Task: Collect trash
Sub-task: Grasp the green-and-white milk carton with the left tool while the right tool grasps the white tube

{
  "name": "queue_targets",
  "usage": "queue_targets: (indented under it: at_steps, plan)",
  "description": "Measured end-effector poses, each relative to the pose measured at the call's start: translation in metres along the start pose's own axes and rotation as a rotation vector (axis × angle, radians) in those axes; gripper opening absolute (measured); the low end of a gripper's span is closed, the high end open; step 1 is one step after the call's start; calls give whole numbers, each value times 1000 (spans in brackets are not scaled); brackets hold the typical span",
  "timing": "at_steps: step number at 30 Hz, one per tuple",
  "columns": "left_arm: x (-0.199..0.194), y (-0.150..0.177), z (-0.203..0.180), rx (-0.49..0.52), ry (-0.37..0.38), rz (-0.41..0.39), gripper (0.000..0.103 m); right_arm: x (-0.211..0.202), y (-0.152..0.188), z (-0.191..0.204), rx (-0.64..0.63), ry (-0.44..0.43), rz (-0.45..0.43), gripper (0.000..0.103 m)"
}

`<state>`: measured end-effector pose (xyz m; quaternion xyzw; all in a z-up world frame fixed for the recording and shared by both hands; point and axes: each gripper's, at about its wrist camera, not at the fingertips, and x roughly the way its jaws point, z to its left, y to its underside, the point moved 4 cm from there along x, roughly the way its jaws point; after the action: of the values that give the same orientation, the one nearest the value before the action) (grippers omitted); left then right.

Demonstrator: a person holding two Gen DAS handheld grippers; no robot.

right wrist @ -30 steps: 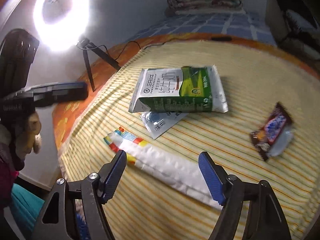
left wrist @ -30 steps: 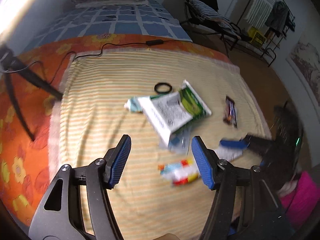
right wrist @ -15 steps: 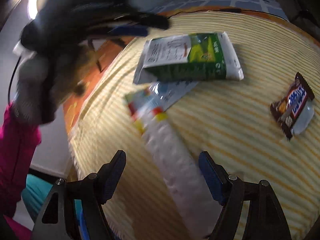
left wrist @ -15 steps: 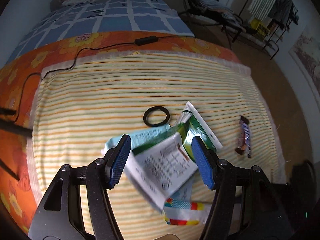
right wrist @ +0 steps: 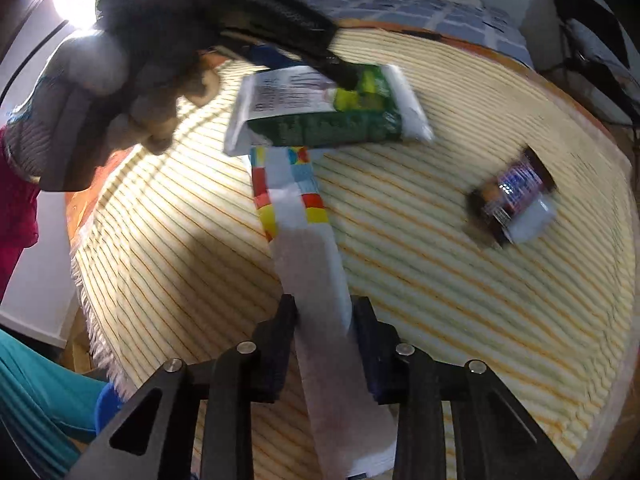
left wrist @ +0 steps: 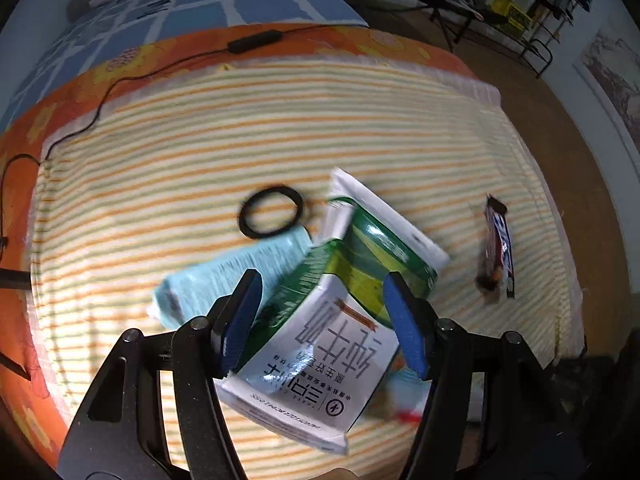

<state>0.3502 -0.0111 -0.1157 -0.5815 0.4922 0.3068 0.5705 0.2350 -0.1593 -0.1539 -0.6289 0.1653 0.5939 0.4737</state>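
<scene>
The long white wrapper (right wrist: pixel 316 264) is lying on the striped blanket (right wrist: pixel 440 280), and the right gripper (right wrist: pixel 324 316), spread wide a second ago, is closing its fingers (right wrist: pixel 280 336) around it. The left gripper (left wrist: pixel 322 316), fingers still released, is now straddling the green carton (left wrist: pixel 320 344). A candy bar (right wrist: pixel 516 200) is waiting nearby on the bed.

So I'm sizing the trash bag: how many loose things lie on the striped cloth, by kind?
Milk carton, green and white: 1
Long white wrapper with coloured end: 1
Pale blue packet: 1
Chocolate bar wrapper: 1
Black ring: 1
Total: 5
</scene>
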Motion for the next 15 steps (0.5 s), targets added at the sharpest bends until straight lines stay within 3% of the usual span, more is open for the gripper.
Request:
queue_targets:
  at_steps: [2,4,9,11,14,15]
  plan:
    - [0,6,-10,43,-36,6,65,-8,12,-15,59,-4,17,28]
    - [-1,9,-19,75,-50,6,74,-13,21,-28,117,1,29,26]
    - [9,15,-46,159,-107,36,84,-23,33,-52,199,34,28,28]
    - [16,19,-59,206,-152,42,88,-23,32,-53,208,2,22,32]
    - [22,23,-68,251,-226,34,89,-23,29,-47,168,-6,12,54]
    - [22,25,-70,255,-237,26,89,-22,29,-42,153,-1,8,56]
